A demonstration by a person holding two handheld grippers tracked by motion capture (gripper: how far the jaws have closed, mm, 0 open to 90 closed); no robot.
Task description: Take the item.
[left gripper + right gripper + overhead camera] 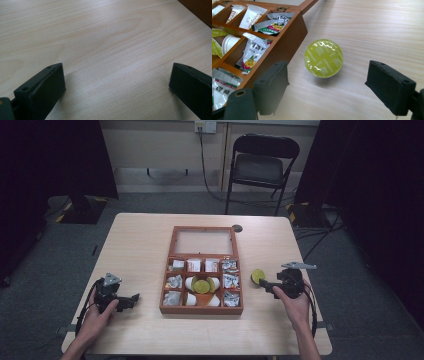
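**High view: green-lidded capsule lay on the table, free of the right gripper**

High view showed the right gripper (263, 283) at right of centre, but its jaw tips were too small and dark to read there. The capsule (258, 276) sat as a small green blob just beside the wooden box (201, 309), its body hidden under the foil lid.

In the right gripper view the jaws stood wide apart, holding and touching nothing. The capsule (323, 58) lay ahead of them at centre frame, resting on the table (374, 30), close to the box wall (287, 47) without clearly touching it. Its lid was round, shiny yellow-green foil with faint print too small to read. The sachets (253, 53) at the left were cut off by the frame edge.

In the left gripper view the left gripper (116, 82) stood wide open over bare wood.
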